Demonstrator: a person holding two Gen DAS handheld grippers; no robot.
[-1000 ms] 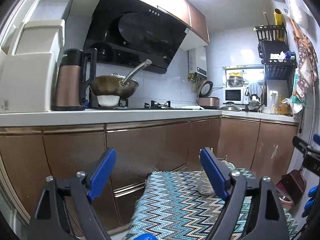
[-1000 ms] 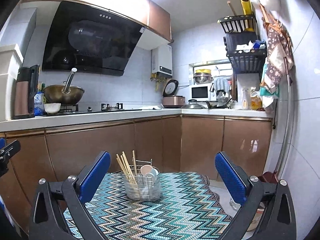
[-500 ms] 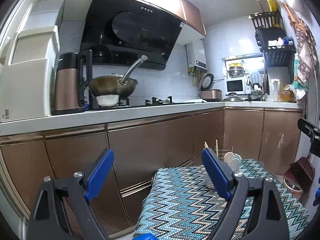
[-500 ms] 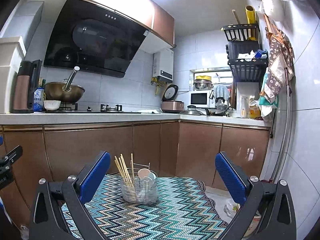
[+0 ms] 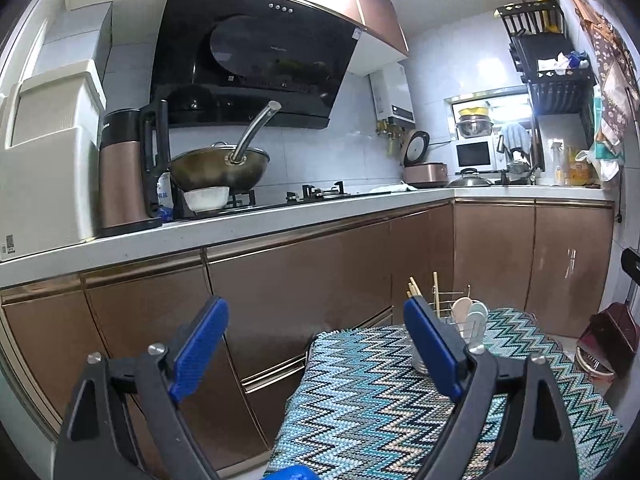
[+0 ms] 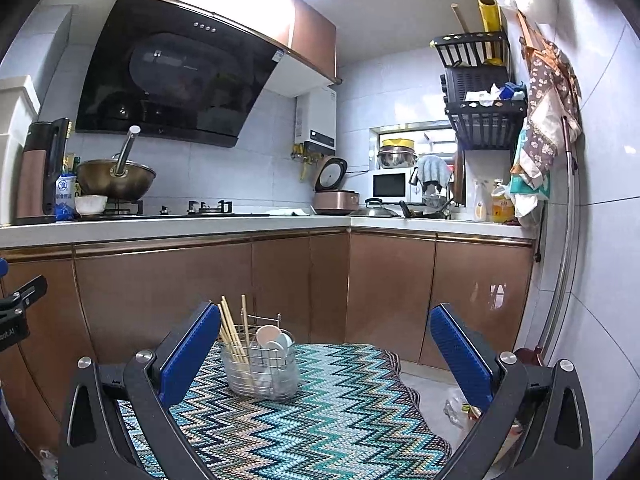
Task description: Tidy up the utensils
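both claws hang above a table covered by a zigzag cloth (image 6: 320, 412), and both hold nothing. the right claw (image 6: 326, 354) has its blue pads (image 6: 460, 354) spread wide apart; the caddy (image 6: 262, 374), a wire basket, stands upright on the cloth ahead of it, toward the table's far edge and nearer its left corner. seen from this claw, the caddy sits in the gap between the pads but close beside the left one, which overlaps its left rim, and it is farther out than the pad tips, with no contact. in the caddy, chopsticks (image 6: 232, 332) lean to the left in the left part and pale spoons (image 6: 272, 340) stand in the right part. the left claw (image 5: 316, 344) is also spread wide, hanging over the table's left edge, so that its left pad (image 5: 198, 346) is over cupboard doors (image 5: 296, 276) and only its right pad is over the cloth (image 5: 360, 392). from this view the caddy (image 5: 460, 328) is mostly hidden behind the right pad, with only the chopsticks (image 5: 414, 286), a wire handle and the spoons (image 5: 470, 312) showing above and to the right of it. beyond the table a worktop carries a wok (image 5: 218, 168), a white bowl (image 5: 206, 198) and a kettle (image 5: 124, 168).
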